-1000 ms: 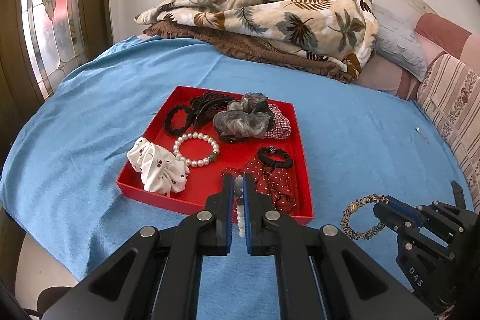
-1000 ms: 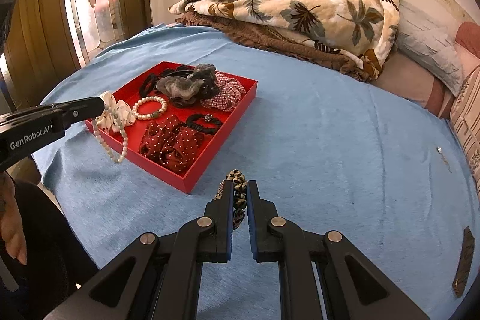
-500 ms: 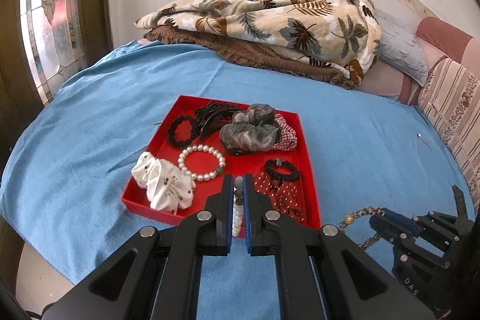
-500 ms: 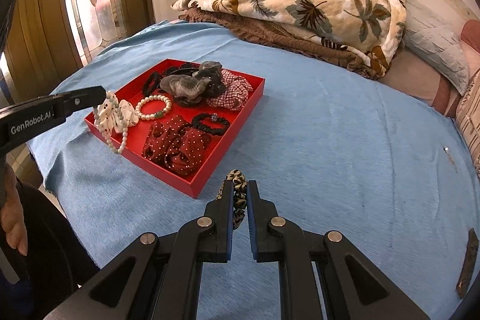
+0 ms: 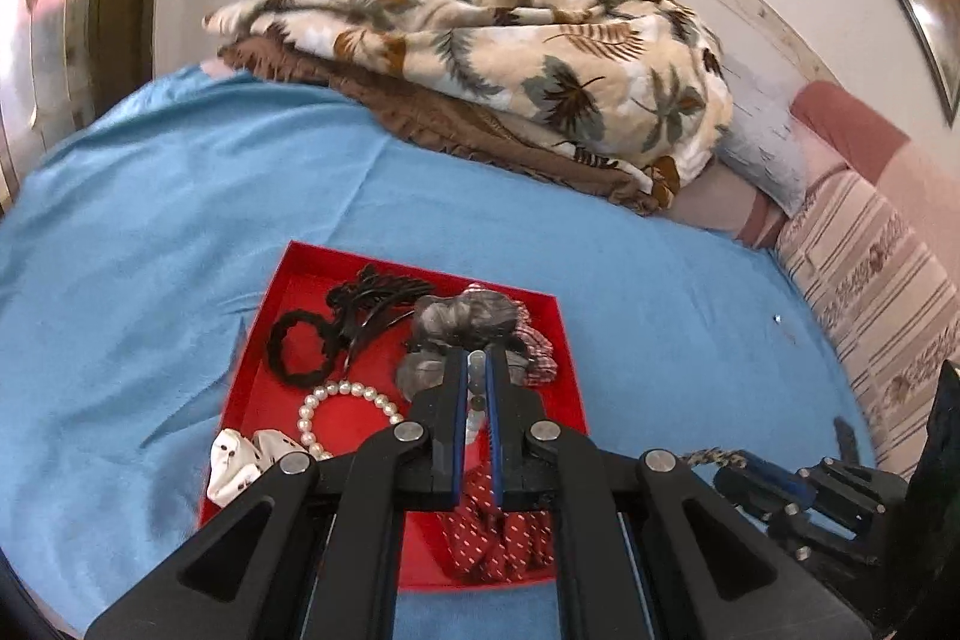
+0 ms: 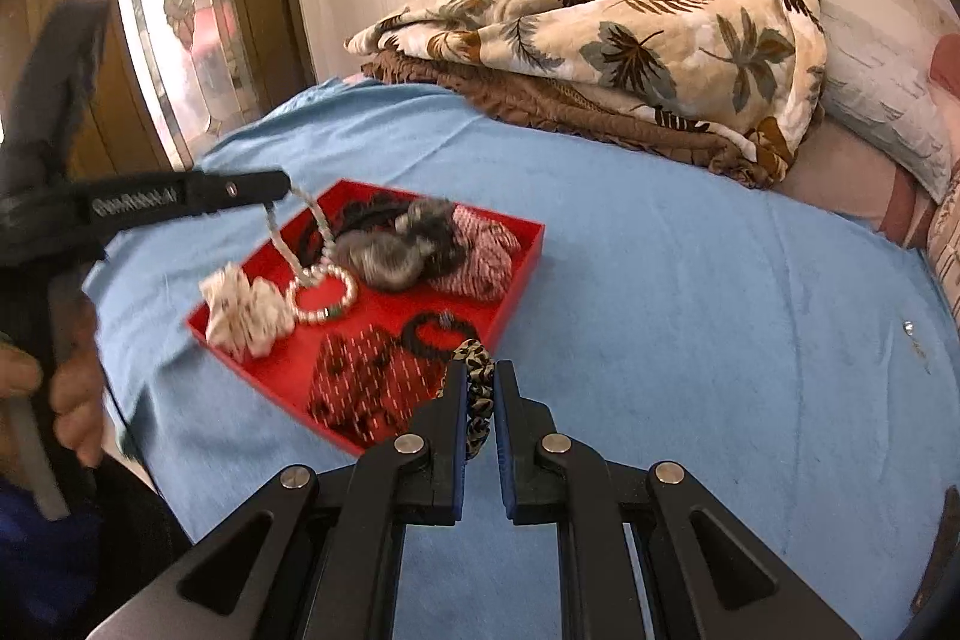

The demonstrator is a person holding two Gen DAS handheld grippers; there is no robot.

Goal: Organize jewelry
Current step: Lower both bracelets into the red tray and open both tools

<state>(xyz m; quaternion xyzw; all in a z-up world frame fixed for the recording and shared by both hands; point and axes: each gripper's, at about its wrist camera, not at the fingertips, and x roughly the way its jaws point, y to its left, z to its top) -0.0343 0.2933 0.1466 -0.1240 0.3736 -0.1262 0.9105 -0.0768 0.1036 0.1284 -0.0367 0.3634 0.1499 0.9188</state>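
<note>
The bead strand (image 6: pixel 300 232) hung from the clamped left gripper (image 5: pixel 477 370) over the red tray (image 6: pixel 528 244); the right gripper (image 6: pixel 480 388) pinched a leopard band (image 6: pixel 477 382) at its near edge; releasing both seemed next.

We count one red tray (image 6: pixel 528 244) on the bed. In it we see two black hair ties (image 6: pixel 433 334), one black claw clip (image 5: pixel 375 301), one pearl bracelet (image 6: pixel 321 295) and four scrunchies: white (image 6: pixel 246 313), grey (image 6: pixel 399 247), checked (image 6: pixel 483 253), red dotted (image 6: pixel 366 379). We count two grippers (image 6: pixel 480 388), each holding one more piece.
</note>
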